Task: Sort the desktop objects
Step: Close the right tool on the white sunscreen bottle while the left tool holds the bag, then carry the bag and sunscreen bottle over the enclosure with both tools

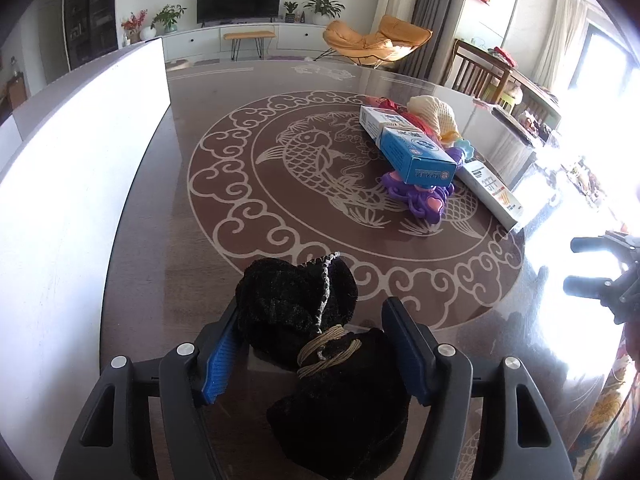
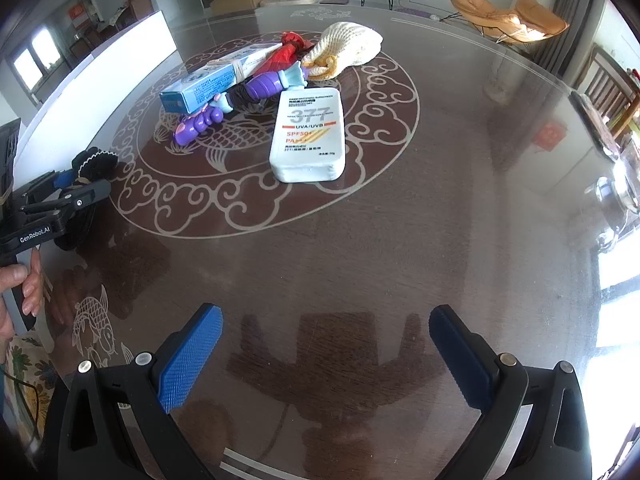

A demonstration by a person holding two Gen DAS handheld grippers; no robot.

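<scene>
My left gripper point(image 1: 312, 328) has a black knitted pouch point(image 1: 308, 320), tied with a tan cord, between its blue pads; the left pad touches it, a gap shows at the right pad. The gripper and pouch also show in the right wrist view point(image 2: 80, 184). A pile on the table holds a blue and white box point(image 1: 408, 142), a purple toy point(image 1: 424, 196), a white sunscreen box point(image 2: 308, 136), a red item point(image 2: 280, 54) and a cream knitted pouch point(image 2: 344, 50). My right gripper point(image 2: 326, 344) is open and empty above bare table.
A white panel point(image 1: 80, 168) stands along the table's left side. The glass-topped table point(image 1: 224, 216) has a fish pattern. Chairs point(image 1: 476, 68) stand beyond its far right edge.
</scene>
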